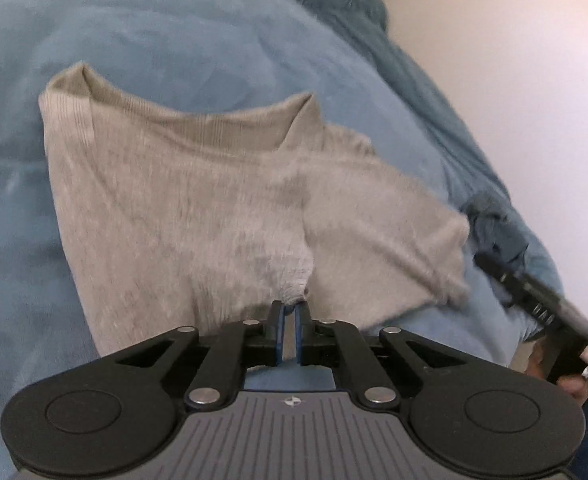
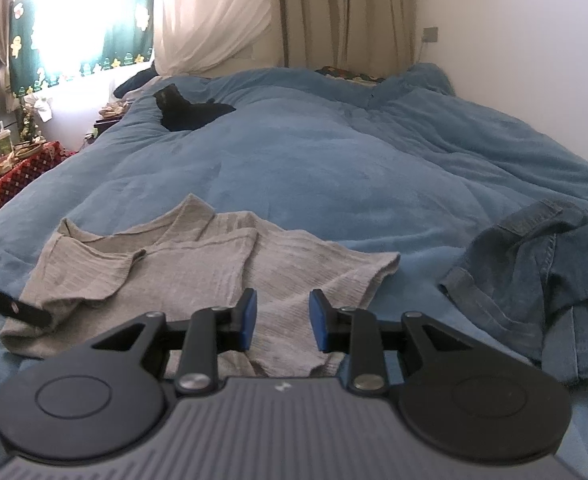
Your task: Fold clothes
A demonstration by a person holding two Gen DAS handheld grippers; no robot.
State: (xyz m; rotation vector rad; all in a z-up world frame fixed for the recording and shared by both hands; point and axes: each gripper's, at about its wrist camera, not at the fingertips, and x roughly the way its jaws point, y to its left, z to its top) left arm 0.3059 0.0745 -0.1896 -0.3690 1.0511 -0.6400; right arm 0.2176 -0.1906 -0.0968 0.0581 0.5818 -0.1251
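A grey ribbed knit top (image 1: 197, 200) lies partly folded on a blue bed cover (image 1: 173, 32). My left gripper (image 1: 289, 312) is shut on a bunched edge of the grey top at its near side. In the right wrist view the grey top (image 2: 197, 276) lies just ahead, and my right gripper (image 2: 281, 320) is open and empty above its near edge. The left gripper's finger (image 2: 9, 306) shows at the left edge of that view. The right gripper (image 1: 554, 316) shows at the right of the left wrist view.
A crumpled blue denim garment (image 2: 534, 276) lies on the bed cover (image 2: 334, 160) to the right of the grey top. A black garment (image 2: 189, 112) lies far back. A white wall (image 2: 534, 40) runs along the right, curtains (image 2: 334, 12) behind, a cluttered side table (image 2: 9, 172) at left.
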